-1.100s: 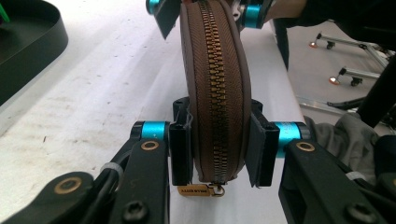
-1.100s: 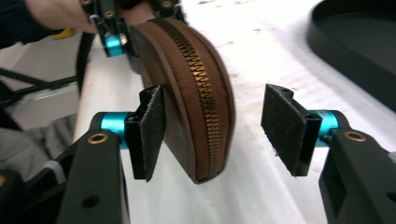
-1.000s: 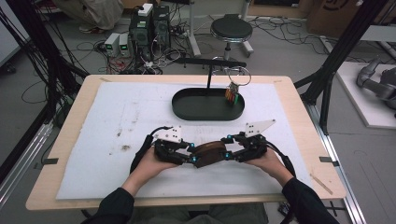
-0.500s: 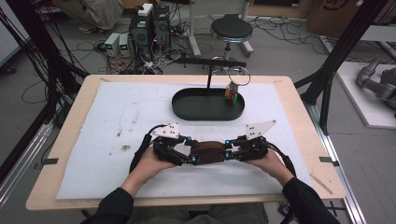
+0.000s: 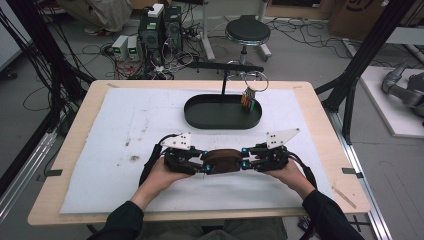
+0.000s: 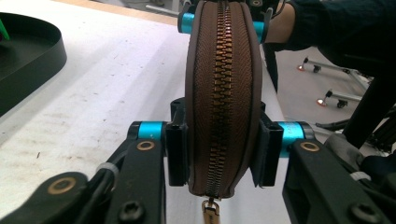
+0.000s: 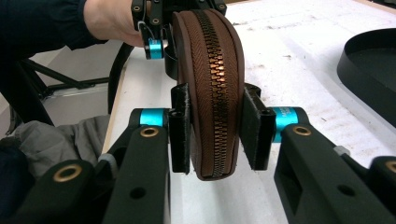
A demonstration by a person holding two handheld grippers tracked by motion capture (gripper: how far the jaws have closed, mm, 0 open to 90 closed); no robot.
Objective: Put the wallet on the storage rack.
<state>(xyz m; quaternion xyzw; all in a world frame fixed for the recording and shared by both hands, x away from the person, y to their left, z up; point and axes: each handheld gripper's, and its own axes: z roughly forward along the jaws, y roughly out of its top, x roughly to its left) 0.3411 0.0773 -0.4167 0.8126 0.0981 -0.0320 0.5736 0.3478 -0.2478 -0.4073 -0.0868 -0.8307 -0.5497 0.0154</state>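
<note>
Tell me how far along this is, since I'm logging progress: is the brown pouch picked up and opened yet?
Done: the brown pouch is up off the white mat, clamped at one end by the left gripper and at the other by the right gripper. In hand: both hold it level between them. Left: its zipper looks fully closed, the pull hanging untouched, so any opening is not begun.

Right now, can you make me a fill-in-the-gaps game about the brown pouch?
1. The brown pouch is held by ____ tongs at once.
2. Its zipper is ____.
3. The black tray lies ____ the pouch, farther from the person.
4. The zipper's pull tab hangs at the ____ tongs' end.

Missing words: two; closed; beyond; left
</note>
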